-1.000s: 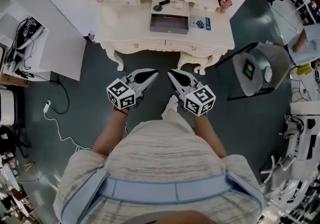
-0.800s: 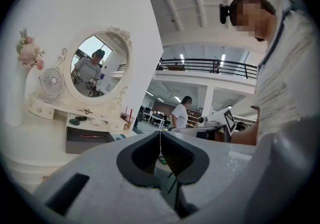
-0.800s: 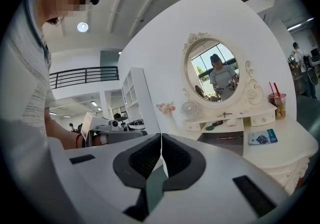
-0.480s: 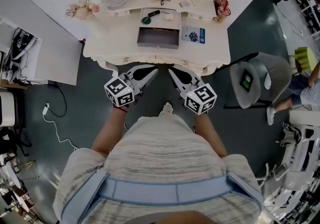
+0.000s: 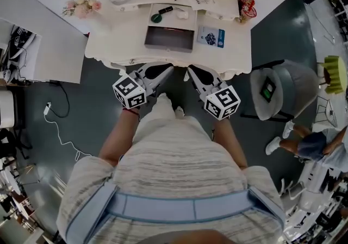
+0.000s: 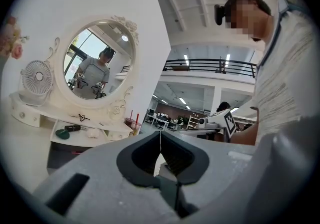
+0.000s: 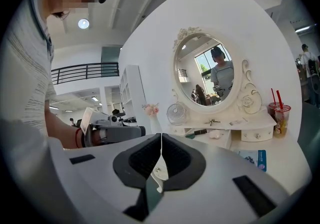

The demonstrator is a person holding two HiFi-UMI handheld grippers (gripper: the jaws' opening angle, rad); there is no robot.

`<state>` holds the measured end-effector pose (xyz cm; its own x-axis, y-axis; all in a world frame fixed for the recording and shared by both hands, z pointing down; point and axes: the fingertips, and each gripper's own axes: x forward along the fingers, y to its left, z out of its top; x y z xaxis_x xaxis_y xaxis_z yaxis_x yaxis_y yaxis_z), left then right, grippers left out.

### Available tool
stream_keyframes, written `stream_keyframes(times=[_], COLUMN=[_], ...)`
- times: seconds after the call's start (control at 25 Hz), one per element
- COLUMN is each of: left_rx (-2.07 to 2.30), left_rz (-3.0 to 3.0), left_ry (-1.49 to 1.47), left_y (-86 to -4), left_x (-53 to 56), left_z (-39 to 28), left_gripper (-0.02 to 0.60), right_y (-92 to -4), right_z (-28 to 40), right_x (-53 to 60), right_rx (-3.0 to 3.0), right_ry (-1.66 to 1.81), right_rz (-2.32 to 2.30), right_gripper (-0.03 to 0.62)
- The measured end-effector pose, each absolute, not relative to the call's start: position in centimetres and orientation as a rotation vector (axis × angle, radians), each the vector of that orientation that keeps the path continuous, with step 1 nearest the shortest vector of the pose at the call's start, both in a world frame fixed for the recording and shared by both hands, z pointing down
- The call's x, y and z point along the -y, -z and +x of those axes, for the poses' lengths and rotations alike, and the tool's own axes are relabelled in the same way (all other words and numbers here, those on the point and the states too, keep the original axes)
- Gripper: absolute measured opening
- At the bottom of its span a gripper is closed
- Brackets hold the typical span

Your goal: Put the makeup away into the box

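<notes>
The white dressing table (image 5: 119, 47) carries the open grey box (image 5: 169, 47) at its middle. Short of the table's front edge, the left gripper (image 5: 169, 68) and right gripper (image 5: 190, 69) both have their jaws pressed together on nothing. The makeup lies on the shelf (image 5: 136, 5) just behind the box: a green round piece (image 5: 156, 18) and a black tube (image 5: 166, 10), probably light, hard and smooth. The tube may roll, so pinch it across its middle, and take the round piece by its edges.
</notes>
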<state>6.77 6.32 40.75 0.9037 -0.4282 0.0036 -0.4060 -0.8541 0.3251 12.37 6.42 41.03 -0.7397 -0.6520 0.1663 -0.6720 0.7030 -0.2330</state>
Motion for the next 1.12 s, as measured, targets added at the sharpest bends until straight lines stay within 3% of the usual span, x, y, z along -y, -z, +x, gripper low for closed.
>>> stream_keyframes(times=[1.12], left_rx=[0.477], left_rz=[2.775], left_ry=[0.030], left_y=[-42.6], left_x=[9.5], left_z=[4.5], left_gripper=[0.015], right_y=[-43.3], right_z=[10.5], right_x=[8.4], right_rx=[2.720], right_ry=[-0.399], right_rz=[1.139], right_gripper=[0.009])
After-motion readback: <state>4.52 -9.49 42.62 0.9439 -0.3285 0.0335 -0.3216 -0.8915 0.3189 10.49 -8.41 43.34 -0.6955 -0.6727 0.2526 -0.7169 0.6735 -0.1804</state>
